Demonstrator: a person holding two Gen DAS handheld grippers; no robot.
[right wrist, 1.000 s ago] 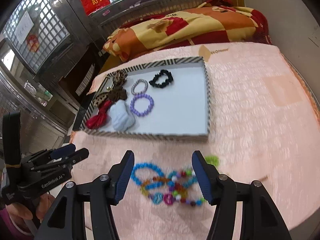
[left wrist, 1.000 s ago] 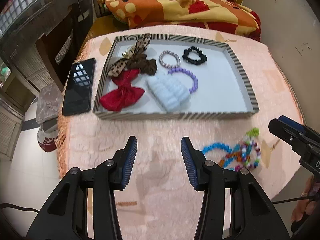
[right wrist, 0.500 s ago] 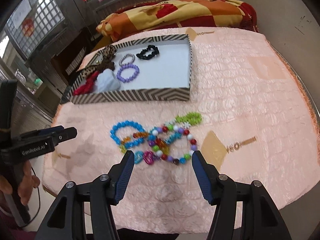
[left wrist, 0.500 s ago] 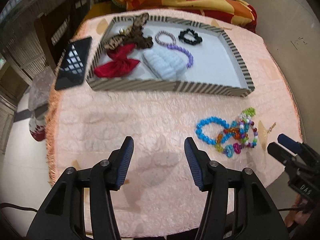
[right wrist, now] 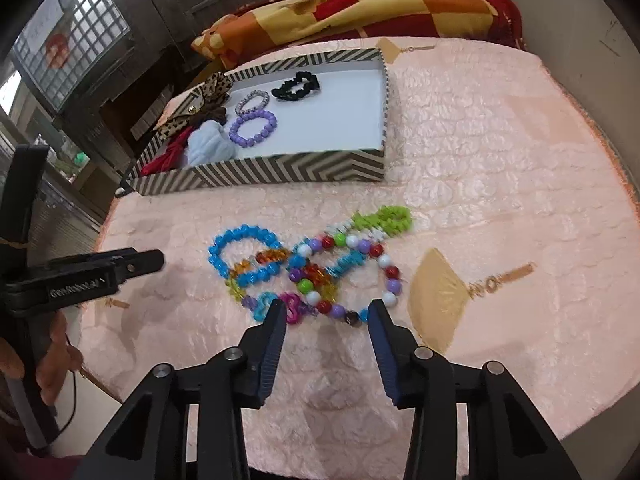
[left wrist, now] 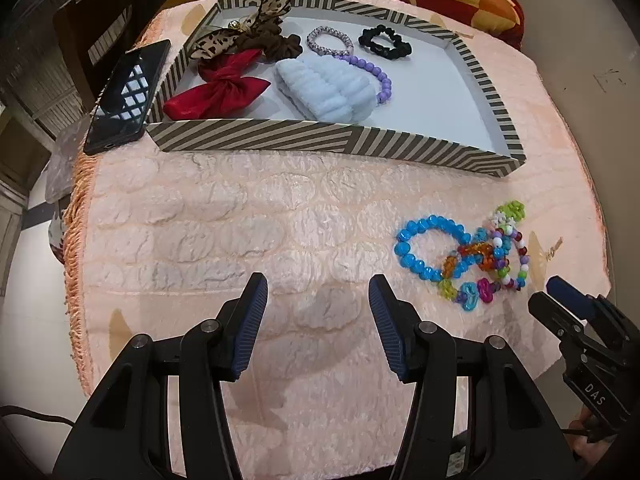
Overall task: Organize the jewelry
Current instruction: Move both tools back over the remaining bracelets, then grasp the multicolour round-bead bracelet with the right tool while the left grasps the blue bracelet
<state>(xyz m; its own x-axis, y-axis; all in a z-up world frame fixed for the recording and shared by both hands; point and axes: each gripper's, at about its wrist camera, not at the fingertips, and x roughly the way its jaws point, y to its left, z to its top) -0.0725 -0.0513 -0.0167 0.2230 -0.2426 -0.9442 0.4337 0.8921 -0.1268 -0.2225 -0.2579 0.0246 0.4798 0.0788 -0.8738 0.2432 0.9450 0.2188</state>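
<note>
Jewelry is partly put away, I think: the striped tray (left wrist: 280, 140) already holds a leopard bow (left wrist: 256, 20), a brown scrunchie (left wrist: 276, 42), a red bow (left wrist: 218, 94), a fluffy light blue band (left wrist: 324, 88), a silver bracelet (left wrist: 330, 40), a purple bead bracelet (left wrist: 378, 74) and a black scrunchie (left wrist: 384, 42). These sit in the left and back parts of the tray, and its right part is bare. A black phone (left wrist: 126, 94) lies just beside the tray's left wall, on the pink cover (left wrist: 240, 232). Left to do, I guess, is the pile on the cover in front of the tray: a blue bead bracelet (right wrist: 240, 256), an orange one (right wrist: 272, 258), a mixed bead necklace (right wrist: 360, 268) and a green piece (right wrist: 386, 218), all tangled and lying over each other. The tangle may get in the way, because lifting one could drag the rest. The left gripper (left wrist: 318, 294) hangs over bare cover with wide jaws and nothing in them. The right gripper (right wrist: 326, 316) is at the near edge of the pile, jaws closing, with beads between its tips but not pinched yet. A yellow and red blanket (right wrist: 360, 12) lies behind.
</note>
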